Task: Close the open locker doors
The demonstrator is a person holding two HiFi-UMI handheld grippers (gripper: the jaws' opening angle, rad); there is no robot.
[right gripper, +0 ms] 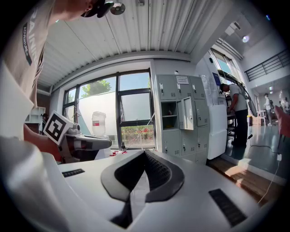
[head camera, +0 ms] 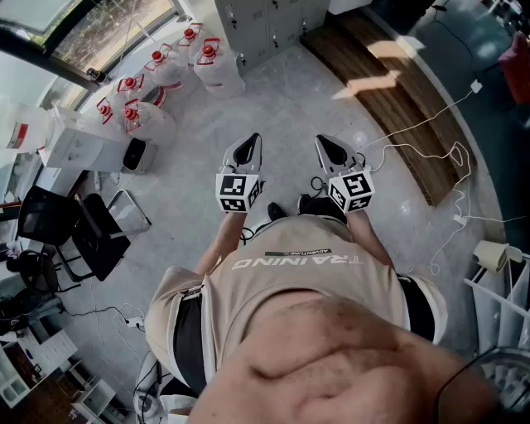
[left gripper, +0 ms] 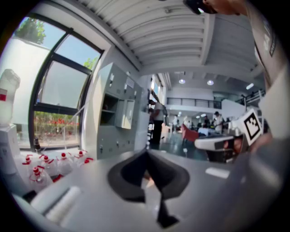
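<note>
A bank of grey lockers (right gripper: pixel 181 118) stands a few metres ahead by the window. One middle door (right gripper: pixel 186 113) hangs open beside its bare compartment (right gripper: pixel 168 116). In the left gripper view the same lockers (left gripper: pixel 113 113) appear with the open door (left gripper: pixel 128 113) sticking out. From the head view only the lockers' lower part (head camera: pixel 265 25) shows at the top edge. My left gripper (head camera: pixel 251 142) and right gripper (head camera: pixel 325 144) are held side by side at chest height, pointing at the lockers and far from them. Each one's jaws (left gripper: pixel 146 153) (right gripper: pixel 145 153) are shut with nothing between them.
Several water jugs with red caps (head camera: pixel 166 74) stand on the floor left of the lockers. A wooden platform (head camera: pixel 389 91) with white cables (head camera: pixel 431 149) lies to the right. Black chairs (head camera: pixel 74 232) sit at the left. A person (right gripper: pixel 238 113) stands beyond the lockers.
</note>
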